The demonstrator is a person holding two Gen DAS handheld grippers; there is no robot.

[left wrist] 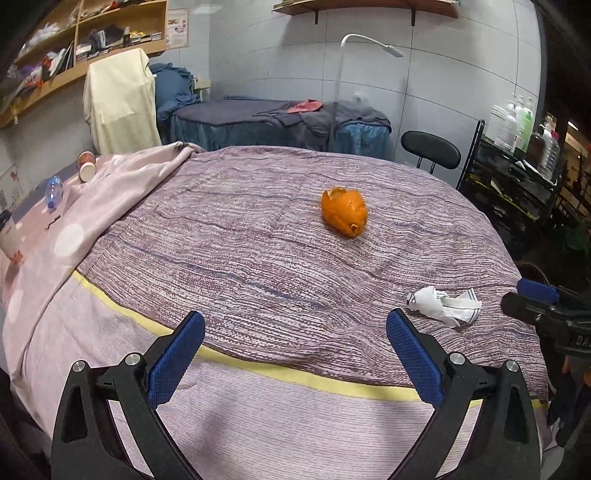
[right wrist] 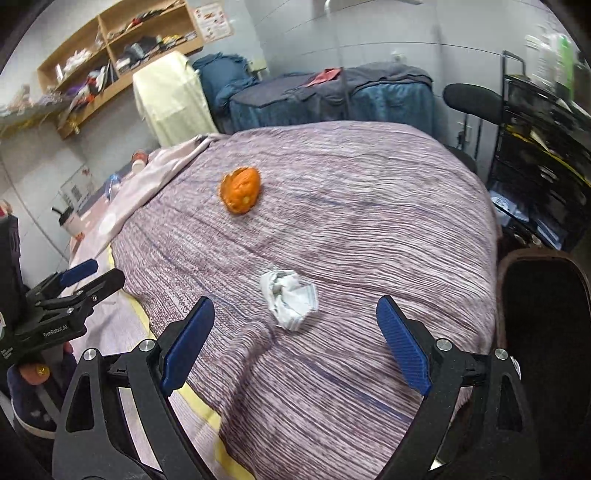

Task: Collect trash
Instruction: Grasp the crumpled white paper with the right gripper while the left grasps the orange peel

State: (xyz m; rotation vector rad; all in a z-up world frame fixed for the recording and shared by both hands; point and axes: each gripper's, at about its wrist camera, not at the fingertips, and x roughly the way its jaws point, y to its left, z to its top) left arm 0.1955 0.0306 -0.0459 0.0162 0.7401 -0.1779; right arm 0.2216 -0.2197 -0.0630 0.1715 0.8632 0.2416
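Nearby, orange peel (right wrist: 240, 190) beyond crumpled paper (right wrist: 290, 299); both grippers' jaws wide apart, empty.

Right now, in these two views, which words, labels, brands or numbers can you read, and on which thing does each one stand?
"GenRobot.AI": white print on the black body of the left gripper, seen in the right wrist view.
"DA": cut-off white letters on the right gripper, at the edge of the left wrist view.
Wall poster: print too small to read.
Paper cup: red marking, blurred.
Bottles on the rack: labels unreadable.
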